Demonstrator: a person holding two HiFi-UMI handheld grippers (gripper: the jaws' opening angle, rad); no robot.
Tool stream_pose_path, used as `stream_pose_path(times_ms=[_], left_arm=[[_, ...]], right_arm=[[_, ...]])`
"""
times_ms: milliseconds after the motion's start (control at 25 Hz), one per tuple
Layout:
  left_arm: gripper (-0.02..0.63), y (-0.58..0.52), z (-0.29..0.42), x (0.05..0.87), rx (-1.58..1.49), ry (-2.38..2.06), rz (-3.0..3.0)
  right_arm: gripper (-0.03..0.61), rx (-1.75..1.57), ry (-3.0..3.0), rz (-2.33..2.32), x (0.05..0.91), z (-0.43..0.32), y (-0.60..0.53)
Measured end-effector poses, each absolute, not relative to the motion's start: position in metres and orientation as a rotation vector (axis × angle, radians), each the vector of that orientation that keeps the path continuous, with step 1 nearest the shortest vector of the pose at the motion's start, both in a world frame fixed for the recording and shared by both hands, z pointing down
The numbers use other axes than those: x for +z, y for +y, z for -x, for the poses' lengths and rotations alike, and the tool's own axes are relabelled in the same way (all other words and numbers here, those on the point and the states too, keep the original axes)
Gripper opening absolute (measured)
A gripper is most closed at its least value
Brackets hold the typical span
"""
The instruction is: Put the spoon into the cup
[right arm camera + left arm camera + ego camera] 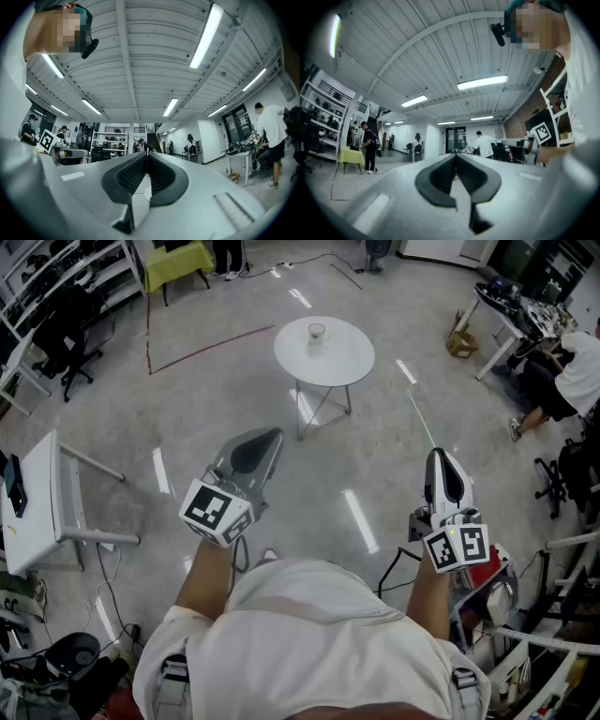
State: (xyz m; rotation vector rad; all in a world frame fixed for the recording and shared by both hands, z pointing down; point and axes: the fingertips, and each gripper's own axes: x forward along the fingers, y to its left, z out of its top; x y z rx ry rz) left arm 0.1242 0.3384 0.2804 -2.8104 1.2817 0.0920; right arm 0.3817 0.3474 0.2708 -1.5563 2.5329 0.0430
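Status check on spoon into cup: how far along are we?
Done: nothing visible yet. In hand: nothing. The left gripper and the right gripper are both shut and empty, held near the person's body and well short of the round white table. Left: the whole job. The small clear glass cup stands on that table; the spoon can't be made out at this distance.

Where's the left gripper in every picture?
Head view: left gripper sits lower left of the middle, jaws shut.
Left gripper view: left gripper fills the bottom middle, seen from behind.
Right gripper view: left gripper is small at the far left, by its marker cube.
Shared landmark: the person in a white shirt.
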Motion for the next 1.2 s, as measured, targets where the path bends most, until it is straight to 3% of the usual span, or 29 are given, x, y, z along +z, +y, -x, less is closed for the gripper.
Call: stream_pose_path(times_ms=[640,1200], left_arm=[[0.002,0.326,-0.105,0.29,0.08,1.281,2.83],[0.002,0.314,-0.031,0.295,0.08,1.231,2.863]], right_arm=[[0.011,0.026,2.503,1.543,0.272,-0.363,0.334],[0.011,-0.018,2.492,1.526,0.274,-0.287,0.315]])
